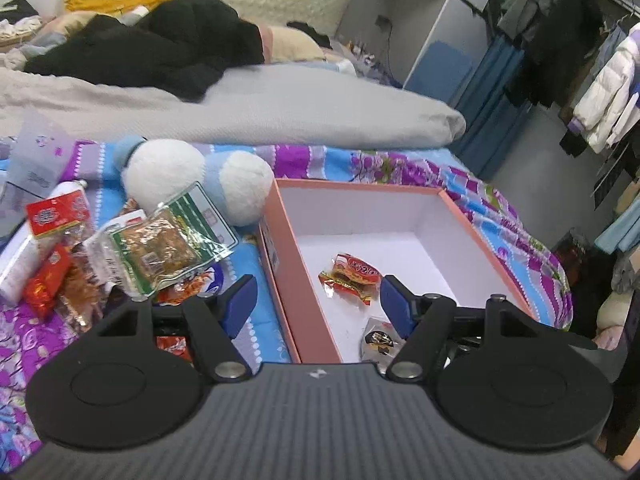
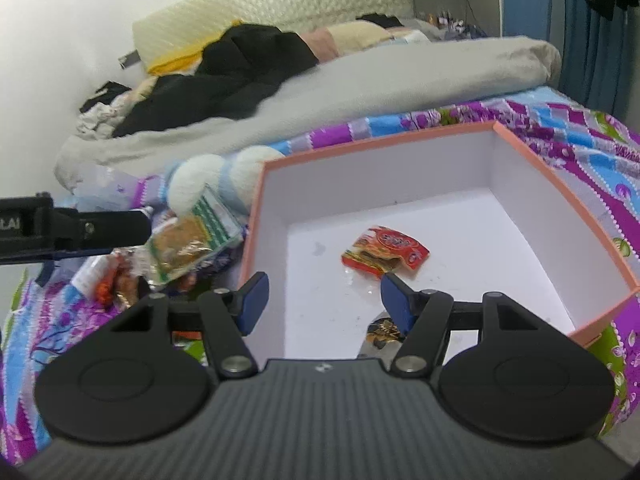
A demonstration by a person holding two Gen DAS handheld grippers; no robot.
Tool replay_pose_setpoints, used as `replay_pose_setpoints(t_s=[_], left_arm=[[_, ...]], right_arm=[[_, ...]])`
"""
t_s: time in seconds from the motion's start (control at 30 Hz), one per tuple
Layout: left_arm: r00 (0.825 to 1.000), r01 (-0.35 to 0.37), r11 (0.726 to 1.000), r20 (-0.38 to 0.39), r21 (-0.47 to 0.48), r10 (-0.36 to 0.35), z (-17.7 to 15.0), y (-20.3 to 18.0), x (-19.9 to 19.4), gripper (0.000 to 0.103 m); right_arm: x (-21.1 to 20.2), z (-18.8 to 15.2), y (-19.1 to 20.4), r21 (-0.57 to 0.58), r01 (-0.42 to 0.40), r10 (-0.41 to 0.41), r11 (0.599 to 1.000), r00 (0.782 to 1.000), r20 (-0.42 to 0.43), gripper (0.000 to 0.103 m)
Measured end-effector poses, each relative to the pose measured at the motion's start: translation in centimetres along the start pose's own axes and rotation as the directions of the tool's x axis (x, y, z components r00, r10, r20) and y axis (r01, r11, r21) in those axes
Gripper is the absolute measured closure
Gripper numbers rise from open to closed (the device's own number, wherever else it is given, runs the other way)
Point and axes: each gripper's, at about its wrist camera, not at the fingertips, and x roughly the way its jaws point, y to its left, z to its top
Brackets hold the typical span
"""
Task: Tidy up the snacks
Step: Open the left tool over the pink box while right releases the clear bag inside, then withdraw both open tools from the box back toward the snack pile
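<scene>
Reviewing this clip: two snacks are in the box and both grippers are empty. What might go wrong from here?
1. The pile of snack packets overlaps heavily, so the left gripper may pinch two wrappers or drag neighbours.
2. The box sits on soft bedding; a nudge against its wall might tip or shift it.
3. The plush toy leans against the pile and may get snagged.

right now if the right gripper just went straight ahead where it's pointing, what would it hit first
Most likely the white floor of the pink box, near the red snack packet. The right gripper is open and empty, angled down into the box; depth is hard to judge.
</scene>
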Motion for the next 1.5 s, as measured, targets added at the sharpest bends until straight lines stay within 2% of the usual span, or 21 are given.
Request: replay_pose_setpoints(t_s=[0.23, 0.5, 0.87, 1.23, 1.4, 1.5], left_arm=[[0.999, -0.002, 1.0, 0.044, -0.017, 0.002, -1.3, 0.0, -5.0, 0.03], [0.993, -0.044, 0.999, 0.106, -0.01, 0.045, -3.7, 0.2, -10.2, 0.03], [0.981, -0.1, 0.995, 0.162, -0.023, 0.102, -7.5, 1.5, -15.7, 0.03], [0.978, -0.14, 0.988, 0.146, -0.068, 0.149, -12.1, 3.6, -18.4, 0.03], [0.975, -0.158, 0.982, 0.138, -0.106, 0.172, -12.8, 4.6, -19.4, 0.03], [0.973, -0.171, 0.98, 0.137, -0.101, 0.184, -13.0, 4.5, -19.8, 0.03]], right_arm=[[-4.1, -0.7, 1.8, -0.02, -0.033, 0.034, 0.999, 0.998, 0.05, 0.039], [-7.5, -1.9, 3.6, -0.033, -0.079, 0.082, 0.996, 0.993, 0.089, 0.039], [-11.4, -4.7, 6.3, -0.095, -0.122, 0.131, 0.988, 0.987, 0.094, 0.038], [-13.8, -7.3, 9.0, -0.136, -0.203, 0.216, 0.97, 0.973, 0.086, 0.038], [-14.5, -8.9, 10.0, -0.187, -0.277, 0.29, 0.943, 0.956, 0.049, 0.038], [-15.0, -9.6, 10.7, -0.227, -0.265, 0.284, 0.937, 0.957, 0.052, 0.038]])
